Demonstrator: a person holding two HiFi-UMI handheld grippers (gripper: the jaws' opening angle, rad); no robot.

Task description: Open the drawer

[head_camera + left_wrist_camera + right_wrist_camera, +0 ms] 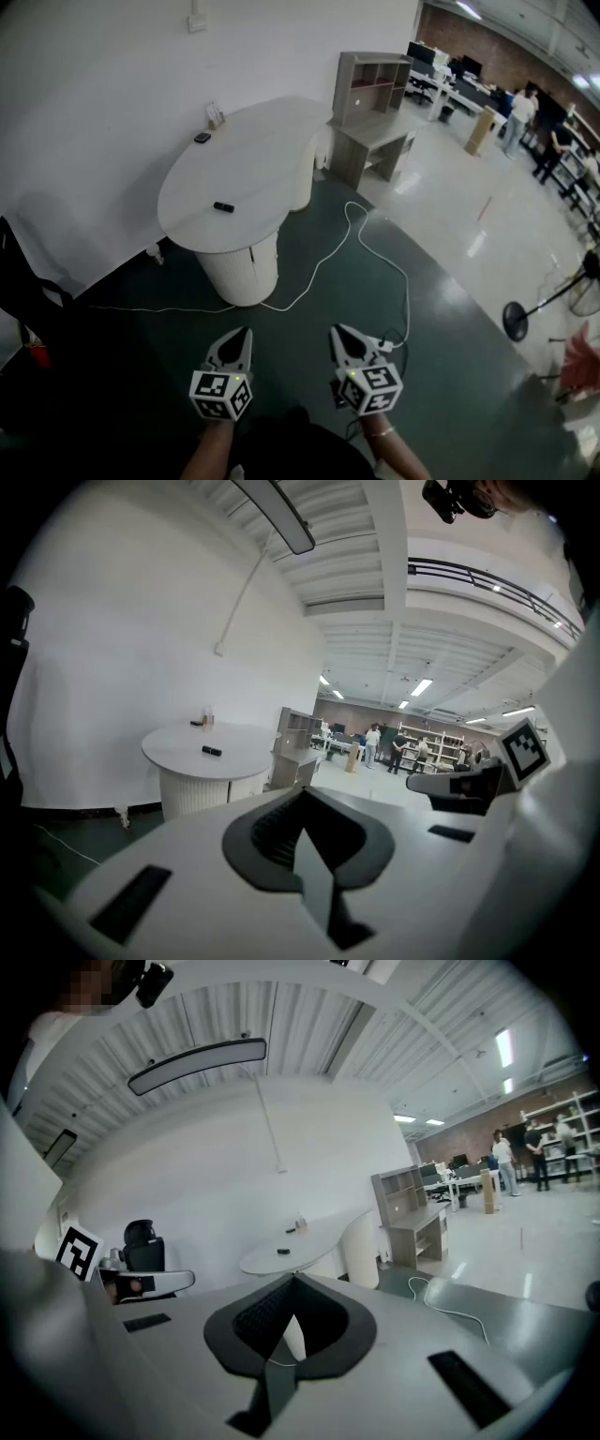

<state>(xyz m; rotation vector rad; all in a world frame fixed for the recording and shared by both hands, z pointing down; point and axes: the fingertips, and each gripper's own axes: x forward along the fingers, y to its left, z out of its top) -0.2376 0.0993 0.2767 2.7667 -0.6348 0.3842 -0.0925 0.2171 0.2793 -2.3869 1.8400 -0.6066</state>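
Observation:
A grey desk with a shelf unit on top (373, 120) stands against the wall far ahead, past the white table; I cannot make out a drawer on it from here. It also shows small in the left gripper view, desk (294, 750), and in the right gripper view, desk (414, 1211). My left gripper (246, 332) and right gripper (336, 330) hang side by side low over the dark green floor, well short of any furniture. Both are shut with nothing between the jaws, as seen on the left gripper (302, 794) and the right gripper (292, 1281).
A curved white table (246, 161) on a ribbed base carries a small black object (223, 207) and another (202, 138). A white cable (377, 251) loops across the floor. A black fan stand (517, 319) is at the right, a black chair (17, 281) at the left, people (517, 111) far back.

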